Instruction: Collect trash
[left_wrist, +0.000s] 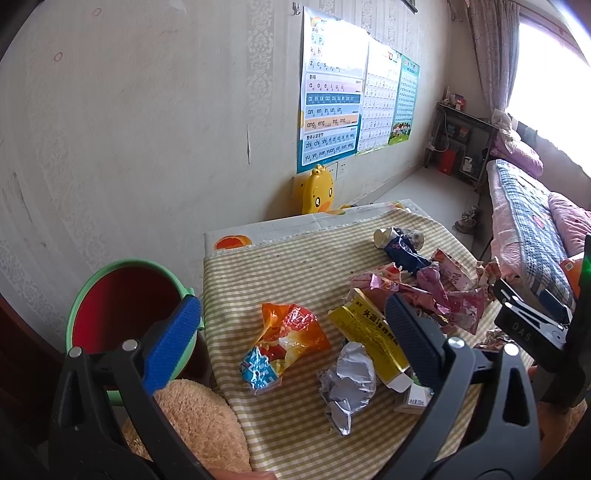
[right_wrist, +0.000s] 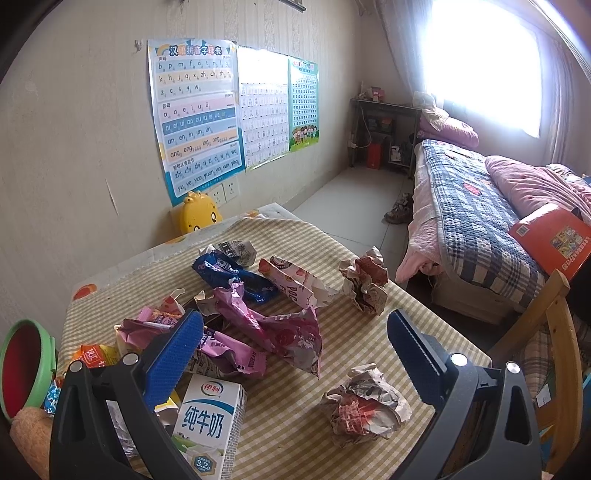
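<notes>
Trash lies scattered on a table with a yellow checked cloth (left_wrist: 280, 269). My left gripper (left_wrist: 291, 332) is open and empty above an orange snack wrapper (left_wrist: 291, 332), with crumpled silver foil (left_wrist: 347, 384) and a yellow box (left_wrist: 369, 336) beside it. A red bin with a green rim (left_wrist: 125, 306) stands left of the table. My right gripper (right_wrist: 295, 343) is open and empty over pink wrappers (right_wrist: 280, 328). A milk carton (right_wrist: 210, 417), a crumpled paper ball (right_wrist: 365, 402), a second paper ball (right_wrist: 365, 280) and a blue Oreo wrapper (right_wrist: 229, 273) lie around it.
A tan plush cushion (left_wrist: 199, 417) sits at the table's near left corner. A yellow duck stool (left_wrist: 317, 192) stands by the wall behind the table. A bed (right_wrist: 476, 221) is at the right, and a wooden chair (right_wrist: 554, 332) stands near the table's right side.
</notes>
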